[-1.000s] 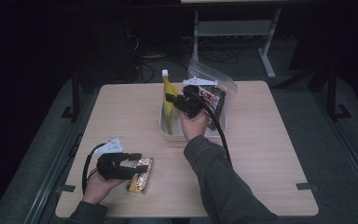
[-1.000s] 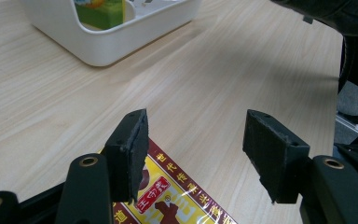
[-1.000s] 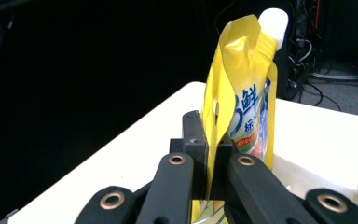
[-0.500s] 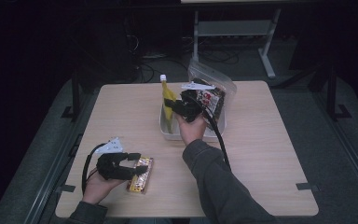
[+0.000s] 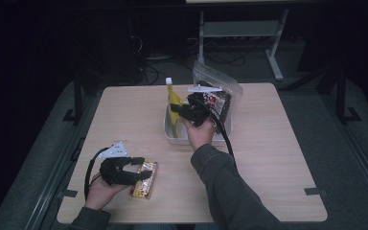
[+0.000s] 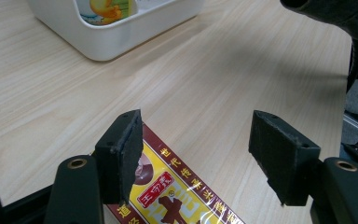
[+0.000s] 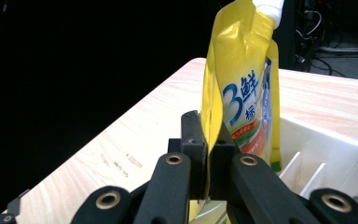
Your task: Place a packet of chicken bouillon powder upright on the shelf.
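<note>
Right gripper view: right gripper [image 7: 207, 163] pinches yellow pouch [image 7: 242, 93] edge above white bin [image 7: 317, 140]; it may slip; left gripper [image 6: 196, 154], jaws just opening, straddles snack packet [image 6: 177, 196].

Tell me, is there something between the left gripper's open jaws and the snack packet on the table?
Nothing visible. The left gripper stands open directly over the snack packet, with only bare table ahead of it.
</note>
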A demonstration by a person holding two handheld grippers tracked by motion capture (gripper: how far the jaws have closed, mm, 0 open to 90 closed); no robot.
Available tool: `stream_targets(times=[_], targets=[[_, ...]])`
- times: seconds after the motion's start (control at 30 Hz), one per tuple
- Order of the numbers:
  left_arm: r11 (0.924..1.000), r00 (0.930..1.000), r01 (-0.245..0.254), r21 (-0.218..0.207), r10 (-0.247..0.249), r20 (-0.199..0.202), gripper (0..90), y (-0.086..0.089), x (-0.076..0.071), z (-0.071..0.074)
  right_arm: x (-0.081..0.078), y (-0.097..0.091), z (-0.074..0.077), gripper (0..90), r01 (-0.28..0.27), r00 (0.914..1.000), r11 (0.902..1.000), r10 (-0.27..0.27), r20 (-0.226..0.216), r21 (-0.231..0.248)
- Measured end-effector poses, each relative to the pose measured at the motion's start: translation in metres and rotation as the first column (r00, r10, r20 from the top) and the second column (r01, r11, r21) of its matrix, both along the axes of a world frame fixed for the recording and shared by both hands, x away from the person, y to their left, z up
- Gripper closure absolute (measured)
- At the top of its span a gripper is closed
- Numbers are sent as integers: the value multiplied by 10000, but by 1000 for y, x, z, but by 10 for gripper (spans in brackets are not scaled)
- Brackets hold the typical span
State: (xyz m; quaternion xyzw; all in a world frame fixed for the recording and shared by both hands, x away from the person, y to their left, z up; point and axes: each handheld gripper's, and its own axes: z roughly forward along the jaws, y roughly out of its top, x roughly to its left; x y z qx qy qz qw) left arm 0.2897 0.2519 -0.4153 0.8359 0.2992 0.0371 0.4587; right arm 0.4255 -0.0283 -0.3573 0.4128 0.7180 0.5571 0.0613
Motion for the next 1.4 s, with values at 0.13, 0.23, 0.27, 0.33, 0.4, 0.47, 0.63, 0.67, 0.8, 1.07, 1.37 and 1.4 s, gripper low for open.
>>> stream_targets(times=[0.13,0.23,0.27,0.33,0.4,0.47,0.63,0.67,0.8,1.07,1.37,1.4], targets=[[10000,10000,11,46,-11,-6,344,-1,0,0,-2,0,1,880,-100,9999,9999,100,-10,-49],[9999,10000,-21,116,21,11,340,-1,-1,0,-1,-1,1,823,-218,9997,9997,219,-106,110],[9999,10000,-38,133,38,4,338,-1,-1,0,-1,-2,1,794,-211,9997,9996,214,-128,160],[9998,10000,-61,205,60,30,332,-1,-1,-1,0,-4,1,747,-280,9992,9993,287,-282,239],[9993,9999,-101,361,99,60,328,-2,-1,-1,0,-6,2,721,-389,9985,9989,399,-387,251],[9989,9999,-146,448,143,65,317,-2,-2,-2,0,-8,3,677,-519,9971,9982,534,-533,293],[9960,9992,-383,806,371,155,276,-5,-4,-6,-2,-13,5,638,-842,9933,9959,865,-761,331],[9950,9990,-420,903,403,198,269,-6,-5,-6,-3,-15,5,632,-931,9919,9949,960,-827,374],[9884,9959,-858,1255,813,402,243,-7,-9,-9,-6,-20,6,596,-1128,9882,9926,1167,-994,441],[9685,9880,-1542,1957,1499,367,191,-8,-19,-19,-15,-34,1,530,-1360,9820,9895,1412,-1251,495],[9474,9786,-1996,2501,2058,12,150,-14,-16,-33,-26,-41,-7,479,-1590,9761,9867,1623,-1448,346],[9496,9782,-1990,2422,2073,-93,144,-15,-16,-34,-27,-41,-8,471,-1596,9755,9867,1626,-1483,325]])
